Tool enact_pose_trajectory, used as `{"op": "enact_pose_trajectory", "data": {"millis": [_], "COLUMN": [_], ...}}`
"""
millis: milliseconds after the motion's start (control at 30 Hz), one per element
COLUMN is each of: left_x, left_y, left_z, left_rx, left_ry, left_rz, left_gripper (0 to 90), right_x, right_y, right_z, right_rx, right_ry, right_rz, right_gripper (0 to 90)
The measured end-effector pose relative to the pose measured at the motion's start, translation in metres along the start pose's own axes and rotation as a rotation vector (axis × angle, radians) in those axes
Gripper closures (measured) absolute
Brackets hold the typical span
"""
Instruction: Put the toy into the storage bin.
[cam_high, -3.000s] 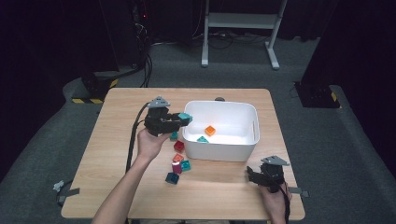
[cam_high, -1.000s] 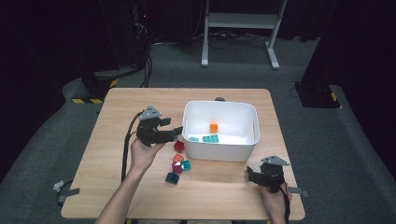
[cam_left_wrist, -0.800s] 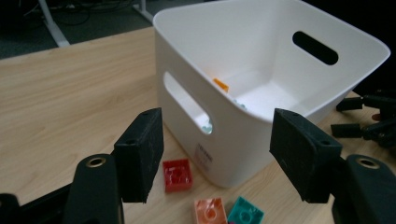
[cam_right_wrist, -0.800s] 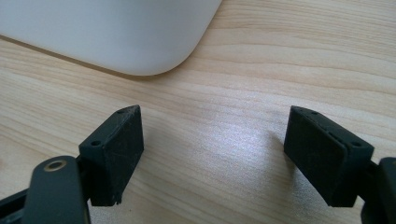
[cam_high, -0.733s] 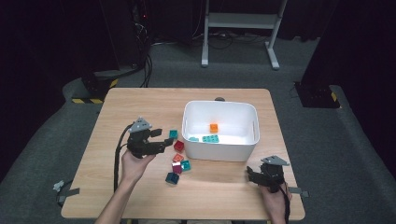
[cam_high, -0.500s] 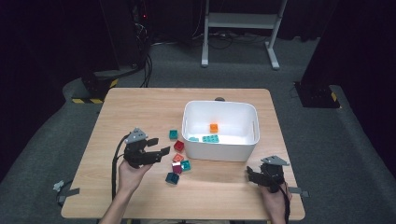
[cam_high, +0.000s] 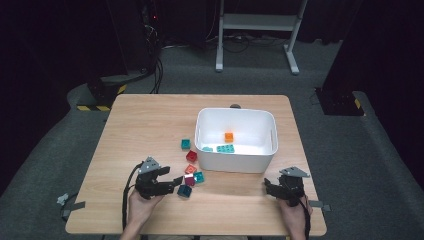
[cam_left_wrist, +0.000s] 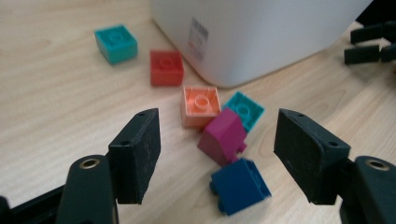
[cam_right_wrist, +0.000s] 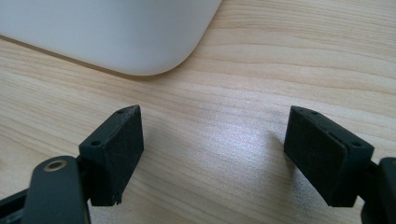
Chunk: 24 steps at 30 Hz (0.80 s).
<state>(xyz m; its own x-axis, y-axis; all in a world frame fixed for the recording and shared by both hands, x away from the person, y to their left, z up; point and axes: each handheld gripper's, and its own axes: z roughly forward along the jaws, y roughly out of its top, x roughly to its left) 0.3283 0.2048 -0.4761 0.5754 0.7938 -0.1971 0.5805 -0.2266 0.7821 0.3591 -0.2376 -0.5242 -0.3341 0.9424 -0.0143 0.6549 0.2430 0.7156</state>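
Bricks lie loose on the desk (cam_high: 150, 125) beside the white bin (cam_high: 235, 162): six of them in all. Counted in the left gripper view, there are two teal bricks, one far off near the bin's corner (cam_left_wrist: 116, 43) and one touching the cluster (cam_left_wrist: 243, 110), one red brick (cam_left_wrist: 166, 67), one orange brick (cam_left_wrist: 201, 105), one magenta brick (cam_left_wrist: 223, 136) tipped on its side, and one dark blue brick (cam_left_wrist: 240, 185) nearest the camera. The orange, magenta and near teal bricks touch one another; the dark blue one sits just beside the magenta.

Inside the bin the high view shows three more pieces: one orange brick (cam_high: 229, 137), one flat teal plate (cam_high: 225, 148) and one small teal piece (cam_high: 207, 149).

Two hand-held grippers are in use. The left hand-held gripper (cam_left_wrist: 217, 158) sits low over the cluster with its jaws wide apart, having just been opening; the dark blue and magenta bricks lie in the gap between them, untouched by the pads. The right hand-held gripper (cam_right_wrist: 212, 154) rests near the bin's front right corner, jaws apart over bare wood.
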Motion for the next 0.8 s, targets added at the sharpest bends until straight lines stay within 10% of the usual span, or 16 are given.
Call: {"op": "enact_pose_trajectory", "data": {"millis": [800], "left_x": [-0.019], "left_y": [-0.031], "left_z": [0.031], "left_rx": [0.041], "left_ry": [0.027], "left_rz": [-0.028], "left_gripper": [33.2], "right_x": [0.000], "right_y": [0.000], "right_z": [0.000], "right_rx": [0.000], "right_ry": [0.000], "right_rz": [0.000], "right_gripper": [20.1]}}
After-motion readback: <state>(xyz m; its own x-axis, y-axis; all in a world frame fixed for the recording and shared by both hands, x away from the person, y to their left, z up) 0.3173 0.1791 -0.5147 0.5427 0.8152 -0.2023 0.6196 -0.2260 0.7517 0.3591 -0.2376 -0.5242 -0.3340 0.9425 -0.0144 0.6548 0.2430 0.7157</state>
